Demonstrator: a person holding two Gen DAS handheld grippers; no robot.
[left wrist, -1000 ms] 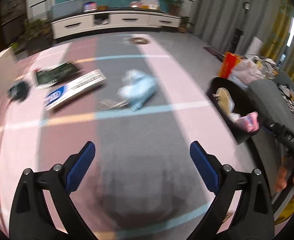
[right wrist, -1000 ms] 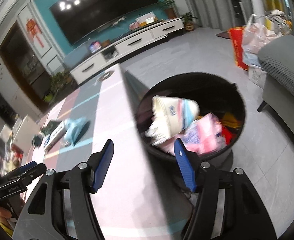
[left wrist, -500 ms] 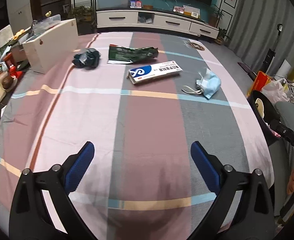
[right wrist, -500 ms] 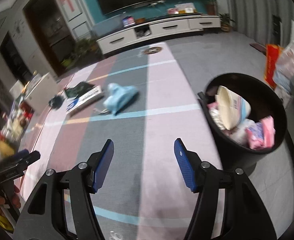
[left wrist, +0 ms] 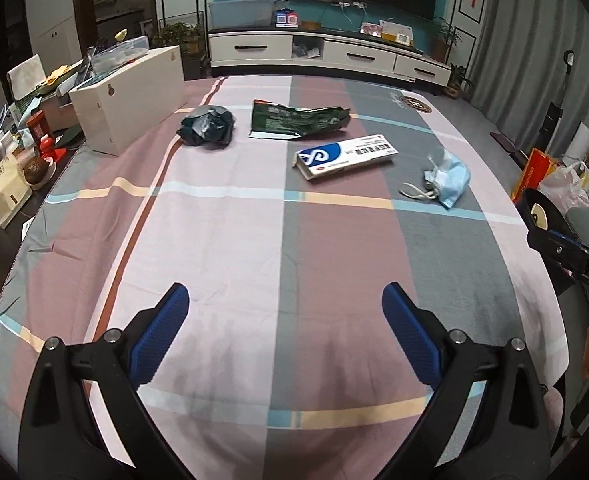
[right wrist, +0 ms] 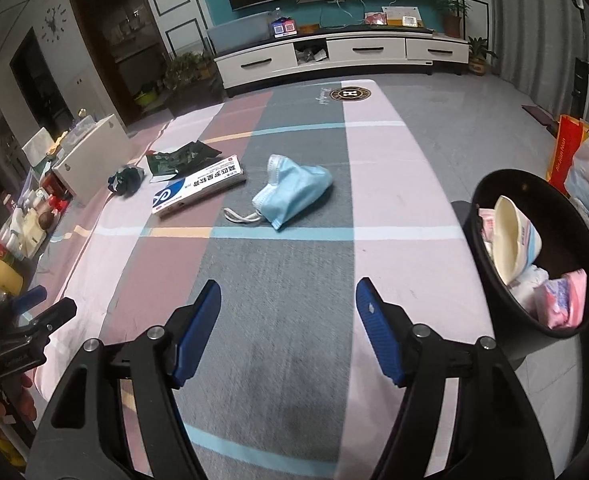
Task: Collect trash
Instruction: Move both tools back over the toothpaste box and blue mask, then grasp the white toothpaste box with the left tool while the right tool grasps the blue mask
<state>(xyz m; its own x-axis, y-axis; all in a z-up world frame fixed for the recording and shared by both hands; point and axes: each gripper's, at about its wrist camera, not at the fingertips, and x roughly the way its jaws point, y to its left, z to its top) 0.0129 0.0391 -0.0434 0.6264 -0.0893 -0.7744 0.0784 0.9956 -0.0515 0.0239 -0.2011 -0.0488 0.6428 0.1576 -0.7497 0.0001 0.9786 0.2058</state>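
Trash lies across the far half of a plaid-clothed table (left wrist: 222,248): a crumpled dark bag (left wrist: 206,125), a flat green wrapper (left wrist: 298,120), a blue-and-white box (left wrist: 344,156) and a blue face mask (left wrist: 446,178). The right wrist view shows the mask (right wrist: 294,192), the box (right wrist: 198,190), the wrapper (right wrist: 178,156) and the dark bag (right wrist: 124,180). A black bin (right wrist: 490,200) holding trash stands off the table's right edge. My left gripper (left wrist: 284,320) and right gripper (right wrist: 288,312) are both open and empty, near the front edge.
A white box (left wrist: 130,96) stands at the table's far left corner. Clutter (left wrist: 10,168) of bottles and packets sits left of the table. Bags (right wrist: 582,160) stand on the floor beyond the bin. A TV cabinet (left wrist: 326,54) lines the far wall.
Both grippers have swung left, away from the bin, and now face the table and its trash. Both stayed open and empty.
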